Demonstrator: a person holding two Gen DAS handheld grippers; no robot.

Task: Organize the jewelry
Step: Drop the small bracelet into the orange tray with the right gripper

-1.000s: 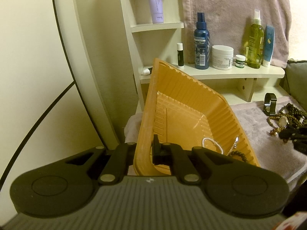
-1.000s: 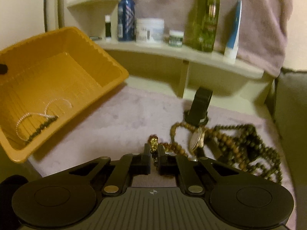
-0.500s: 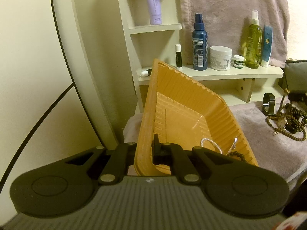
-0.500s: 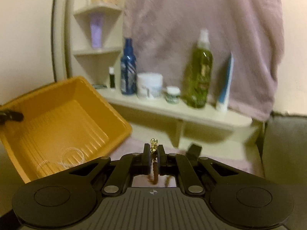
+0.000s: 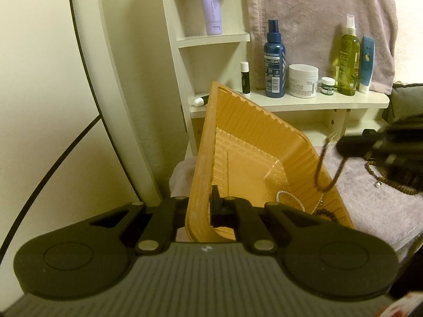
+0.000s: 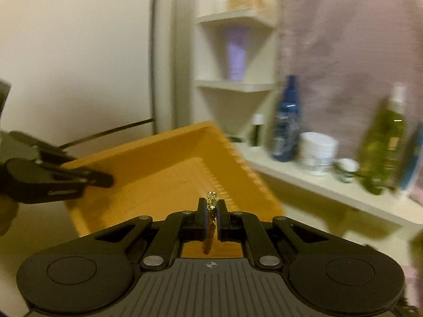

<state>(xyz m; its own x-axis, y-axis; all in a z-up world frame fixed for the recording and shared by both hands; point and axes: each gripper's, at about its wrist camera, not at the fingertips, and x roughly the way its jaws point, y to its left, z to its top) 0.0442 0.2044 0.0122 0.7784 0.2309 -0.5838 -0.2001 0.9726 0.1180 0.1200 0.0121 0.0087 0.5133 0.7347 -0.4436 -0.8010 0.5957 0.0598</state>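
At left, orange tray [image 5: 253,142] rim is clamped by left gripper [image 5: 198,206], tilted as target. Beaded bracelet [image 6: 210,211] is pinched in right gripper [image 6: 210,212], likely for dropping in.

Plastic, cloth and beads are seen

The orange tray [image 5: 253,142] is ribbed, glossy plastic; the towel [image 5: 380,211] beneath is soft, matt cloth; the bead strand [image 5: 321,169] looks wooden; the gripper [image 5: 208,206] is matt black.

Black hand-held gripper [image 6: 211,212], ribbed grey body, silver screws
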